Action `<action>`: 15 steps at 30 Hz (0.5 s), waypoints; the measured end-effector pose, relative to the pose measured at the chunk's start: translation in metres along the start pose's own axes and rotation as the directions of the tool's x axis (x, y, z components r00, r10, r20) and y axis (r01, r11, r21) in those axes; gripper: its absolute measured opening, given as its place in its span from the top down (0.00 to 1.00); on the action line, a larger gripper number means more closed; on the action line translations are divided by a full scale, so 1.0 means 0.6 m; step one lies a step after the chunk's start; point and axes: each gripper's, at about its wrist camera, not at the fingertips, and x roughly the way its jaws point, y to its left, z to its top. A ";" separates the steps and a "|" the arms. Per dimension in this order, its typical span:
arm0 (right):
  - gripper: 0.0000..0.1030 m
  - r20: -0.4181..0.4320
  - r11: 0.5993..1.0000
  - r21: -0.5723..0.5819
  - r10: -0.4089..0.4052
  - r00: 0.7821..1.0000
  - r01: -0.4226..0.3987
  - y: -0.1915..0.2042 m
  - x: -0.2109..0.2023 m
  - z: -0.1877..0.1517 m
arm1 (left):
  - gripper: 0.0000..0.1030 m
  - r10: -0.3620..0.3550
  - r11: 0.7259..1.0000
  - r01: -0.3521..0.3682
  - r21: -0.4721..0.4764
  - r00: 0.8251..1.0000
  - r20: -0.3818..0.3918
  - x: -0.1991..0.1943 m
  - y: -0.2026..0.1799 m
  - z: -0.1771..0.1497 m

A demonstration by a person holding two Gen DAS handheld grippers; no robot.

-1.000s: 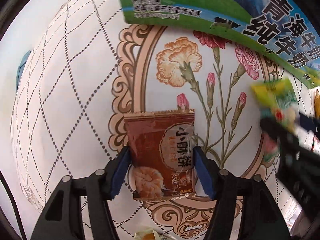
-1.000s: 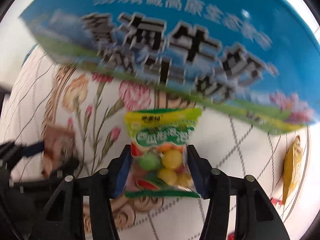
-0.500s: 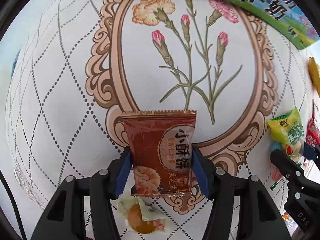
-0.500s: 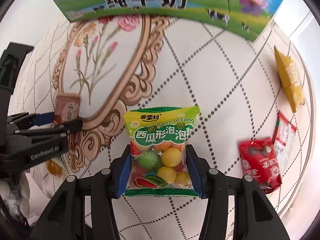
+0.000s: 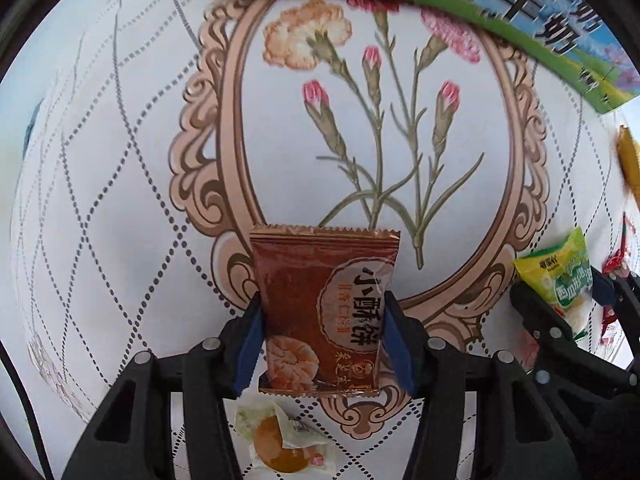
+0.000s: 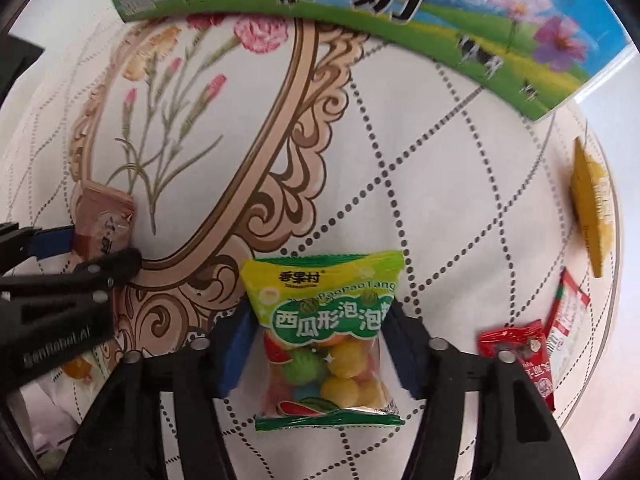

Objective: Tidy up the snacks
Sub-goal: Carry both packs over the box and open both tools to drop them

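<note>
My left gripper (image 5: 322, 320) is shut on a brown biscuit packet (image 5: 324, 304) and holds it above the flowered tablecloth (image 5: 120, 160). My right gripper (image 6: 318, 332) is shut on a green and yellow bag of gum balls (image 6: 324, 340). That bag (image 5: 560, 280) and the right gripper show at the right edge of the left wrist view. The brown packet (image 6: 104, 220) and the left gripper show at the left of the right wrist view. A blue and green milk carton box (image 6: 360, 8) stands at the far side of the table and also shows in the left wrist view (image 5: 480, 20).
A small wrapped orange candy (image 5: 280, 440) lies on the cloth below my left gripper. A yellow packet (image 6: 592, 200), a red packet (image 6: 524, 356) and a red and white sachet (image 6: 568, 312) lie near the table's right edge.
Both grippers keep their packets. The views have moved forward a little toward the milk box since half a second ago, after pulling well back from it one second ago.
</note>
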 end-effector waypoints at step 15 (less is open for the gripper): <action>0.47 0.384 0.971 0.116 0.148 0.911 -0.207 -0.118 -0.307 0.055 | 0.49 -0.230 0.971 0.202 0.125 0.934 0.273 -0.322 -0.068 0.118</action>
